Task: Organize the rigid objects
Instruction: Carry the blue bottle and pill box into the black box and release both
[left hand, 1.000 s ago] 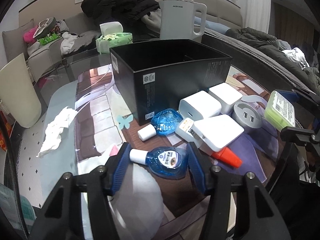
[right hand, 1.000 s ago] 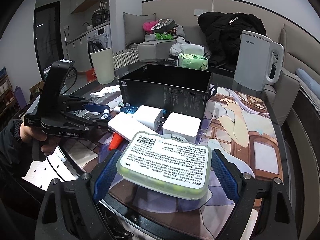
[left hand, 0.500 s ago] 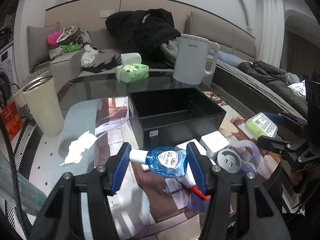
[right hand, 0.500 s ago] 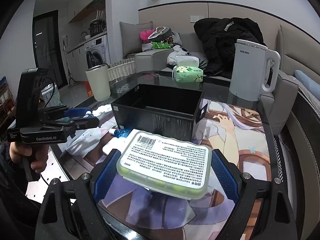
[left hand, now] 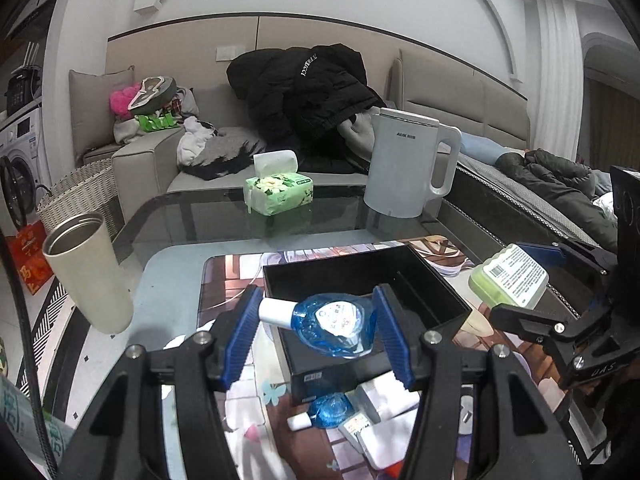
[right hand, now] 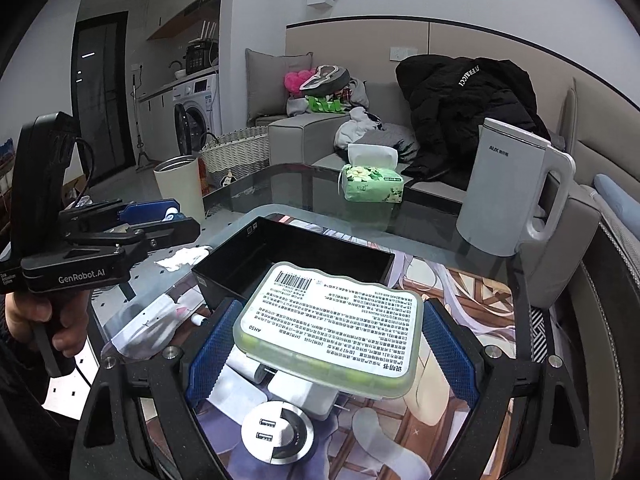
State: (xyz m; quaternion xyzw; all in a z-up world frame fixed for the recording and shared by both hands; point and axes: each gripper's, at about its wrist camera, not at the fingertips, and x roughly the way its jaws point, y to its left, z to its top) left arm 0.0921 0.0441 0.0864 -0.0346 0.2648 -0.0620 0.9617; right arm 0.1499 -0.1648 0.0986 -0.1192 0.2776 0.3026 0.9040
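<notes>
My left gripper (left hand: 316, 330) is shut on a blue bottle (left hand: 334, 324) with a white cap and holds it above the near edge of the open black box (left hand: 360, 276). My right gripper (right hand: 326, 342) is shut on a pale green case (right hand: 332, 328) with a printed label, held above the table just short of the box (right hand: 288, 264). The green case also shows in the left wrist view (left hand: 508, 280). A second blue bottle (left hand: 328, 410), white chargers (left hand: 384, 396) and a round USB hub (right hand: 280, 436) lie on the mat below.
A white kettle (left hand: 404, 168), a green tissue pack (left hand: 278, 192) and a beige tumbler (left hand: 90, 276) stand on the glass table. A crumpled tissue (right hand: 182, 258) lies left of the box. A sofa with clothes is behind.
Both grippers have risen from table level with their loads. The left one has carried the blue bottle forward over the box's near edge; the right has lifted the green case above the chargers.
</notes>
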